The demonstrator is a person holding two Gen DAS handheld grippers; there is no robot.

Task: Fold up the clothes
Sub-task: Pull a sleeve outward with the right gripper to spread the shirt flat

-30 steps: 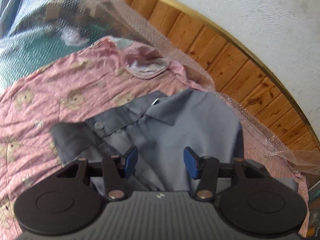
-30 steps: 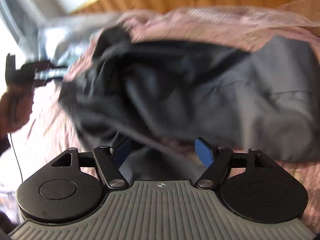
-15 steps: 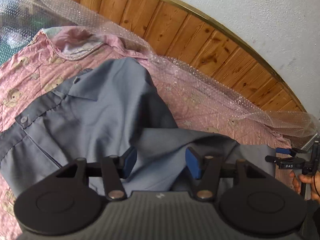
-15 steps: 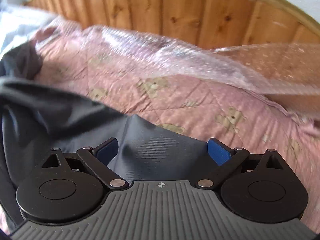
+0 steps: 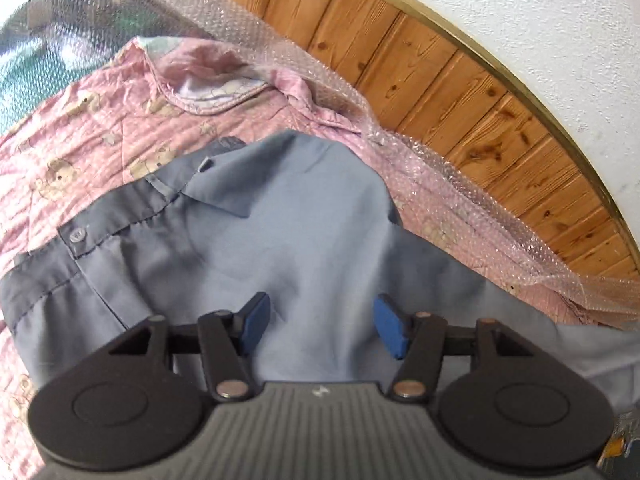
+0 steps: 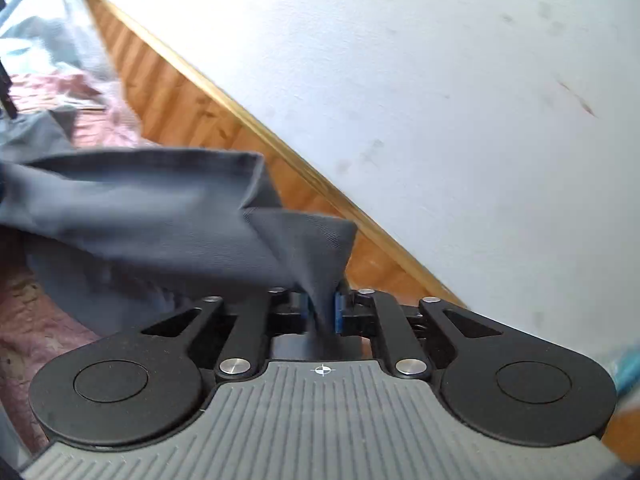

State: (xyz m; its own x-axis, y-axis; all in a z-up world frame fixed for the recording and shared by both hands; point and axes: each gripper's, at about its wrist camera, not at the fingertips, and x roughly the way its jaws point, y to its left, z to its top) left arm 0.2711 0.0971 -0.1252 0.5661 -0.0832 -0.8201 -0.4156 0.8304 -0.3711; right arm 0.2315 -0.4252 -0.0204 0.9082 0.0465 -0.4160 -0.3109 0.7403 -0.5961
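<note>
I am working on the grey-blue button-up shirt (image 5: 280, 240), which is lying front-up on the pink teddy-bear quilt (image 5: 80, 128), its collar (image 5: 216, 196) pointing toward the wood-panelled headboard (image 5: 440, 80) and its button placket (image 5: 100, 232) running off to the left; the cloth is looking thin and limp, creasing softly across the chest, with one sleeve trailing out to the right; I am judging this to be the sleeve-fold step, since my right gripper (image 6: 320, 312) is pinching the end of that sleeve (image 6: 304, 248) between jaws pressed together on the fabric and lifting it clear of the bed, the cloth draping slack back toward the body; my left gripper (image 5: 320, 320) is hovering just over the shirt's chest with its jaws spread wide and holding nothing; the next move, I reckon, is calling for me to carry the sleeve across and lay it flat over the torso, while the left gripper is pinning the shoulder so the body is not dragging along; a sheet of bubble wrap (image 5: 460, 184) is lying along the quilt's far edge against the headboard, beneath the white plaster wall (image 6: 440, 80).
</note>
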